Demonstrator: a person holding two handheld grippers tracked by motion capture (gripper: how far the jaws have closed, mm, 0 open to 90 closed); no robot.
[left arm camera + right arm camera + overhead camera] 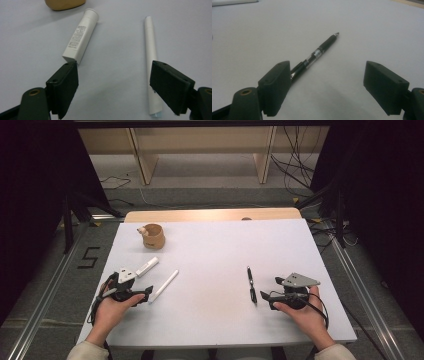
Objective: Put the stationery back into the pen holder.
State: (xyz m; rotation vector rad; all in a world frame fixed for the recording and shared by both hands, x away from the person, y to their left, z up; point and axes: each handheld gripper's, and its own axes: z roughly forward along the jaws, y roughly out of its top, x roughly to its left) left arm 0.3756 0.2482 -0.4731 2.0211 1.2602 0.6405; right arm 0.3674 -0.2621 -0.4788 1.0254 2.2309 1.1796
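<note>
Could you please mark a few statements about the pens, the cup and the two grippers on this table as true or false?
1. The left gripper has open jaws with nothing clamped between them. True.
2. The black pen stands inside the tan cup. False: it lies flat on the white table, beside the right gripper.
3. The white tube and the white pen lie apart from each other. True.
4. The right gripper is shut on the black pen. False: its jaws stand open, and the pen lies on the table by one jaw.
</note>
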